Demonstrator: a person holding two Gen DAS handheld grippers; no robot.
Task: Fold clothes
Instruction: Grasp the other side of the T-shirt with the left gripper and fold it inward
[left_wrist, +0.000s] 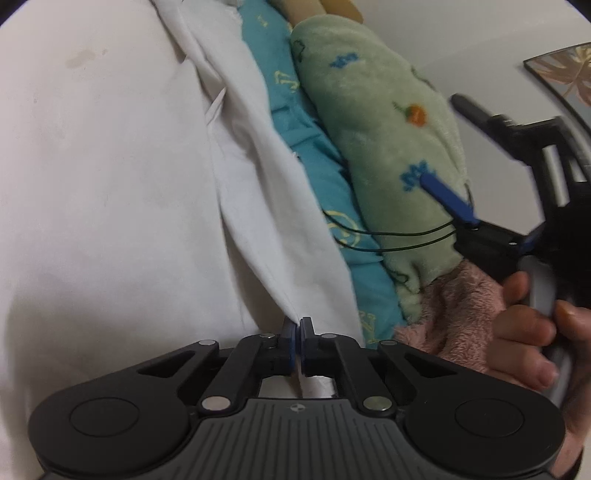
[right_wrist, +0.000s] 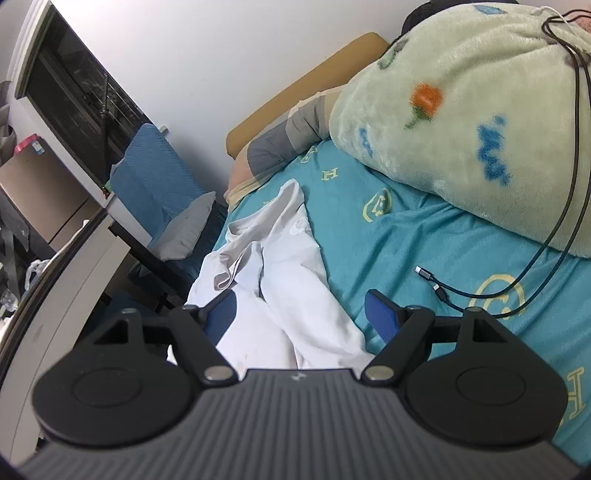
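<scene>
on the teal bedsheet (right_wrist: 369, 236), left tongs (left_wrist: 297, 325) pinch white garment (left_wrist: 258, 206); right tongs (right_wrist: 301, 314) gape

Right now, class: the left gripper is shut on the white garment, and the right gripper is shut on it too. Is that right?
Not quite. The right gripper is open: the right wrist view shows its jaws wide apart, the white garment between them ungripped. The left gripper is indeed shut on it.
</scene>
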